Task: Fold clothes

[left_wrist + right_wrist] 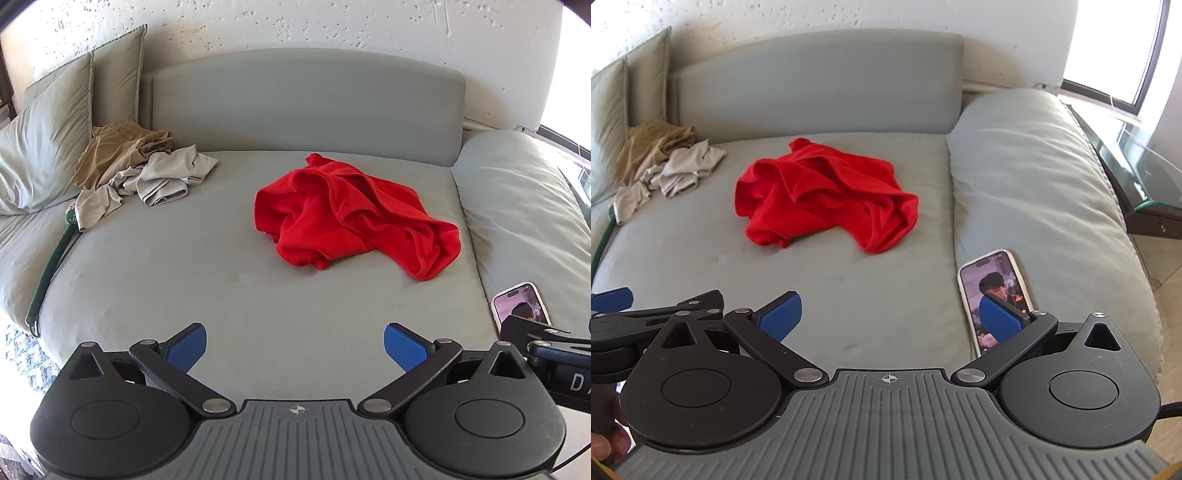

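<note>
At the far left, two pale green pillows (48,140) lean against the wall, and just beside them lies a small heap of clothes: a tan garment (118,151) at the back and a beige garment (159,181) spilling toward the near side, the two touching. A dark green strap (48,280) runs along the left edge of the grey mattress (184,266); the left wrist view shows its full length, while the right wrist view catches only a sliver at its left border. Near the middle of the mattress, well apart from the heap, sits the red garment (351,218), crumpled into loose folds with a hemmed edge curling across its top; its long axis runs from far left to near right, the bulkier end toward the near right. The left gripper (295,347) hangs over the near part of the mattress with its jaws spread wide, holding nothing. The right gripper (890,314) is likewise spread and empty, its right blue pad (999,317) overlapping a phone (995,284) with a lit screen. The phone lies on the rumpled grey duvet (1034,177) at the right; the left wrist view shows only its top end. The right wrist view alone takes in a glass-topped table (1145,177) and a bright window (1108,48) at far right.
</note>
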A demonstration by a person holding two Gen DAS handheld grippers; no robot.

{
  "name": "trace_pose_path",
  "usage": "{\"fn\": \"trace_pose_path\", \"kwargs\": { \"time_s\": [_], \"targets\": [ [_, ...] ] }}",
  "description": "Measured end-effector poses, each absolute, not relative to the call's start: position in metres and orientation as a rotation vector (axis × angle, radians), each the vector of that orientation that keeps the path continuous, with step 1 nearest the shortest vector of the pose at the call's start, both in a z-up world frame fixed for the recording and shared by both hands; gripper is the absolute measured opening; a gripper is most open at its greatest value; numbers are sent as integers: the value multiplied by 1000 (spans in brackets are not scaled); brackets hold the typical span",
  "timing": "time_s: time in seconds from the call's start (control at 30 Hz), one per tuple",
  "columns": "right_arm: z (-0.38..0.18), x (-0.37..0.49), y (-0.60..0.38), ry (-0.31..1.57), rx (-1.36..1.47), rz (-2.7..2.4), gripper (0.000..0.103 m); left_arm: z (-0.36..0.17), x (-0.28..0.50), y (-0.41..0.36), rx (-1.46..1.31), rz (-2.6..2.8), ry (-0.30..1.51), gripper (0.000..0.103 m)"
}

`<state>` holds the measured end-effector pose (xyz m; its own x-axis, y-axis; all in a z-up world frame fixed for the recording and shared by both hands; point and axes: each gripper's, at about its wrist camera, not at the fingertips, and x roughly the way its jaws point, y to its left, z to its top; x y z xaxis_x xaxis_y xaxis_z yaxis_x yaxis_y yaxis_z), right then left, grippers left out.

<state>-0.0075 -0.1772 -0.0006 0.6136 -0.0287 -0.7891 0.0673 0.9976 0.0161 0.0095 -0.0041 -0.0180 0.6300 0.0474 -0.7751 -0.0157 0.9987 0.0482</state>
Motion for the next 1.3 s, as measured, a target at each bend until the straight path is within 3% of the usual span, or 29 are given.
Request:
{"fn": "trace_pose_path", "kwargs": {
  "time_s": [0.53, 0.67, 0.9, 0.97, 1.03, 1.1, 1.17, 1.27, 1.3],
  "targets": [
    [-41, 47, -204, 838, 201, 47, 103, -73, 55, 28, -58, 123, 916, 102],
    [-62, 76, -201, 763, 155, 115, 103, -86, 78, 35, -108, 109, 927, 97],
    [-102, 126, -204, 858, 171, 72, 100, -92, 133, 45, -297, 3, 841, 93],
    [-114, 134, -212, 864, 213, 60, 91, -94, 148, 50, -383, 2, 826, 87],
    [-121, 142, -222, 869, 243, 54, 87, -97, 160, 53, -453, 1, 833, 71],
    [-128, 149, -232, 881, 272, 46, 82, -100, 169, 54, -507, 1, 845, 68],
    [-138, 156, -246, 902, 320, 37, 56, -100, 172, 51, -495, 11, 841, 58],
    [-155, 166, -266, 917, 395, 14, 33, -105, 175, 45, -475, -35, 849, 45],
    [-161, 170, -271, 916, 421, 16, 31, -107, 175, 45, -484, -54, 843, 43]
  ]
}}
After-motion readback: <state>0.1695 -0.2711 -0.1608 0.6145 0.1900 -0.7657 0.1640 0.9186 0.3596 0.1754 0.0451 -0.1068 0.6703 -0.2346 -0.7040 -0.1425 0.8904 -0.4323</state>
